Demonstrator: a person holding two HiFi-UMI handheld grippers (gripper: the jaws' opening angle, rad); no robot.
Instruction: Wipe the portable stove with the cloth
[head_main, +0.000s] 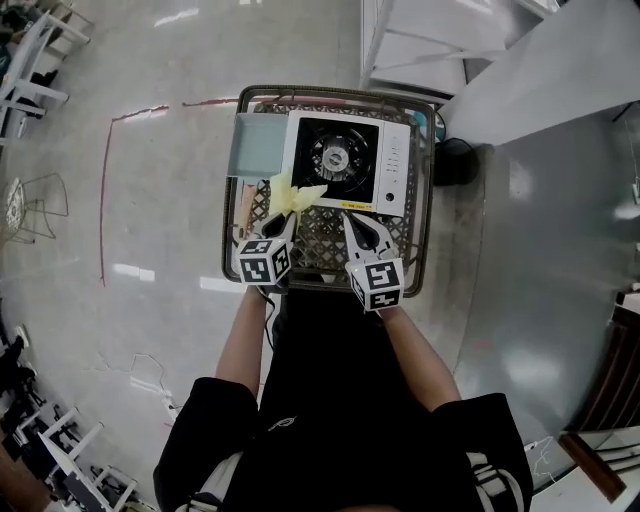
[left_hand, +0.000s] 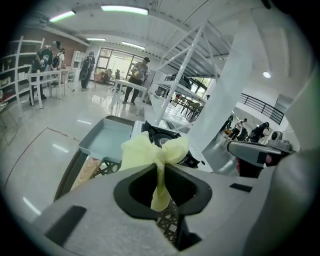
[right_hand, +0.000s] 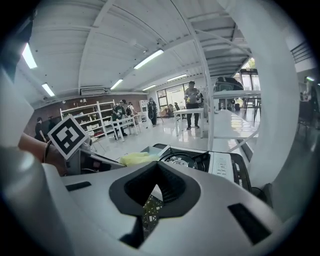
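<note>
The stove (head_main: 348, 162) was seen lying flat on the mesh tabletop (head_main: 322, 243), its black burner at the middle and its control strip along the right side, with a grey tray (head_main: 258, 143) just beside it on the left. The yellow cloth (head_main: 293, 196) was held bunched at the stove's near left corner, clamped between the jaws of the left gripper (head_main: 282, 222); in the left gripper view the cloth (left_hand: 156, 152) was pinched in the narrow gap, its folds spread above the jaws and a tail hanging below. Whether the cloth rested on the stove or was held just above it could not be told. The right gripper (head_main: 353, 220) was held near the stove's front edge with its jaws brought together on nothing, only mesh being seen past them. No smear, damp streak or dirt could be made out on the stove, so no wiped part could be confirmed. The cloth was judged to be picked up and brought to the stove, with the wiping of the top apparently left to be done.
</note>
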